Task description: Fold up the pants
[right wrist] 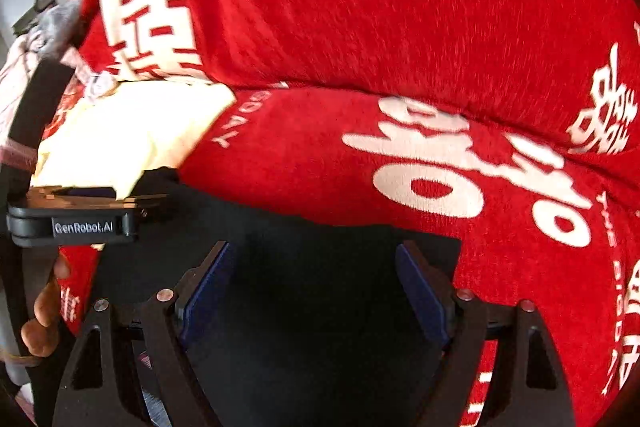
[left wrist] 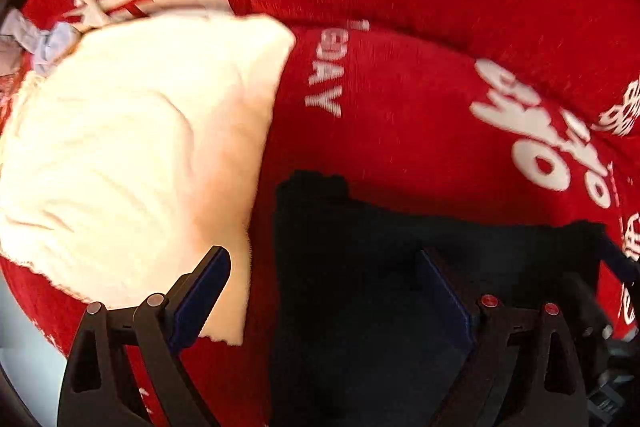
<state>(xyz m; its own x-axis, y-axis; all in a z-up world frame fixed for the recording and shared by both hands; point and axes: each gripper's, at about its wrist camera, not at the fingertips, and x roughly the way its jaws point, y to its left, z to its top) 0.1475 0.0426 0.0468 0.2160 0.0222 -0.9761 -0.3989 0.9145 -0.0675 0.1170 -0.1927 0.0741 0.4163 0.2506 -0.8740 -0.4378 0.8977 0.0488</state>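
left gripper (left wrist: 324,291) and right gripper (right wrist: 312,287), both with jaws spread wide and grasping nothing, poised over the black pants (left wrist: 400,267), which lie flat on the red printed blanket (left wrist: 440,7) directly beneath and between the blue finger pads (right wrist: 208,287). in the right wrist view the pants fill the near field, their far edge running just beyond the fingertips; the other gripper's body, marked "genrobot.ai", appears at left with the holder's fingers below it. just beside the pants, toward the left, sits a cream towel or cloth (left wrist: 140,147), touching or nearly touching the dark fabric's corner. farther off, a small heap of pale clothing (left wrist: 36,39) lies at the blanket's edge.

likely risks: the dark cloth shows almost no folds or seams, so a pad may close on a single layer or miss the edge; the plush blanket may be pinched along with the pants; the cream cloth stands close enough to be caught or dragged in a leftward fold.
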